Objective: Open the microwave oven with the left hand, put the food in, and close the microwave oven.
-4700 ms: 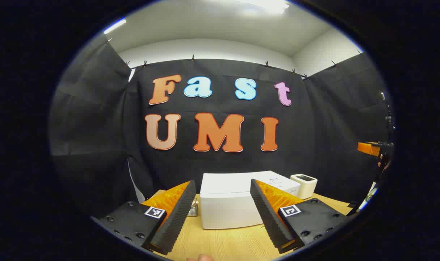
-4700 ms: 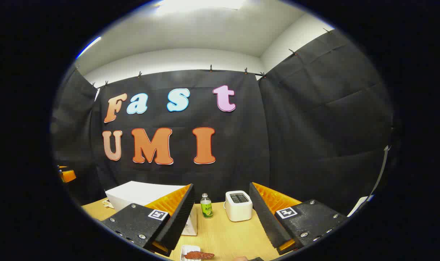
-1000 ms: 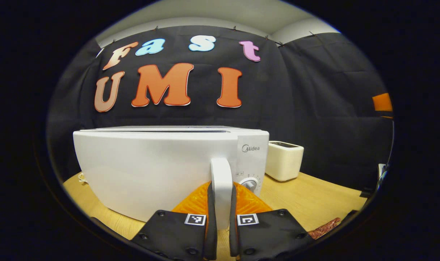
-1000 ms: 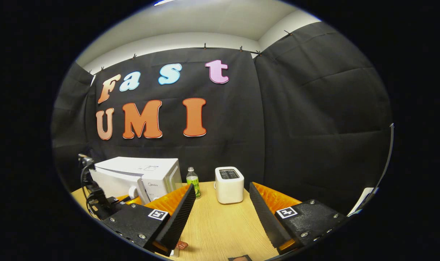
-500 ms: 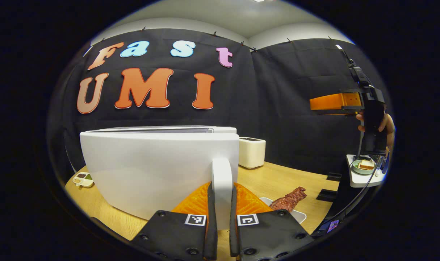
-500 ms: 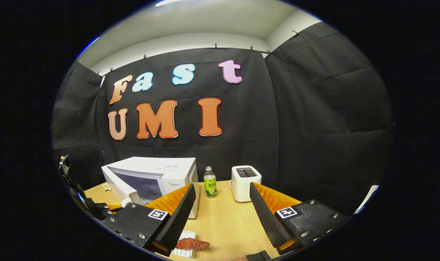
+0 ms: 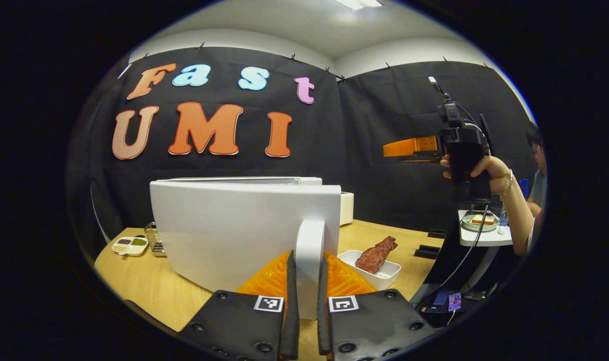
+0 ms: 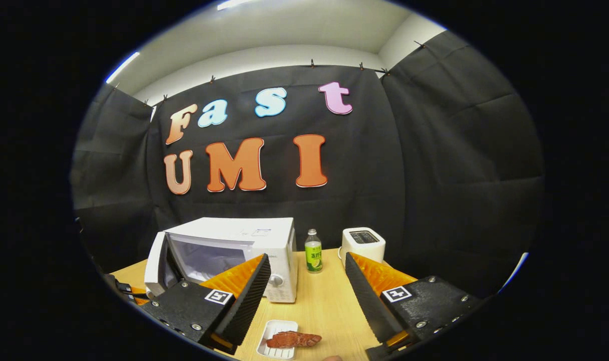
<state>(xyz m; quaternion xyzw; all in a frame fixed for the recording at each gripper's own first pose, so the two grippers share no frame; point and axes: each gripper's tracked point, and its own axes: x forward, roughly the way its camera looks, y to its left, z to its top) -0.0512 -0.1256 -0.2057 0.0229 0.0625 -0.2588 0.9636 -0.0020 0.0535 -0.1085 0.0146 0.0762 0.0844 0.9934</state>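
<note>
My left gripper [image 7: 306,260] is shut on the white upright handle [image 7: 309,240] of the microwave door [image 7: 234,225], which stands swung open. In the right gripper view the white microwave [image 8: 254,231] shows its open cavity [image 8: 204,256], with the door [image 8: 155,264] hinged out to the left. The food, a reddish-brown piece of meat [image 8: 292,340], lies in a small white tray [image 8: 270,351] on the wooden table [image 8: 329,311], in front of the microwave. My right gripper [image 8: 307,263] hangs open above the table with nothing between its fingers. The left gripper view also shows the meat [image 7: 377,253], and farther off a hand holding the right gripper [image 7: 459,150].
A green bottle [image 8: 313,257] and a white toaster [image 8: 363,244] stand right of the microwave. A small sauce dish [image 7: 129,244] and a metal rack [image 7: 154,239] sit at the table's far left. A side stand holds a plate of toast [image 7: 479,219]. A person's arm [image 7: 515,205] is at the right.
The left gripper, shut on the handle since a second ago, has swung the door further open. The right gripper has stayed open and drifted a little; the meat tray sits more centred below it.
</note>
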